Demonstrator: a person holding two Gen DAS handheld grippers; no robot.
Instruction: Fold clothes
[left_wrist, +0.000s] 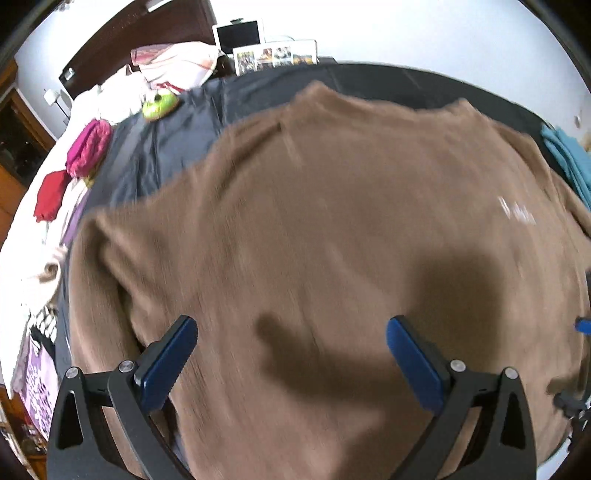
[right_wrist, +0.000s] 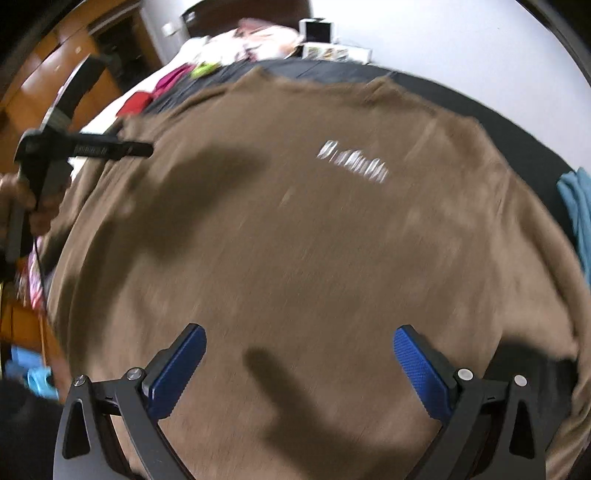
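Jaws spread on both grippers, holding nothing; brown shirt (left_wrist: 332, 221) motion-blurred, white chest print (right_wrist: 352, 164) unreadable.

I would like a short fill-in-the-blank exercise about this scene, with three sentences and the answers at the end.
1. The garment spread out flat on the dark cover is ____ in colour: the shirt.
2. The left gripper and the right gripper are both ____, holding nothing.
3. The small print on the shirt's chest is ____ in colour.

Missing words: brown; open; white
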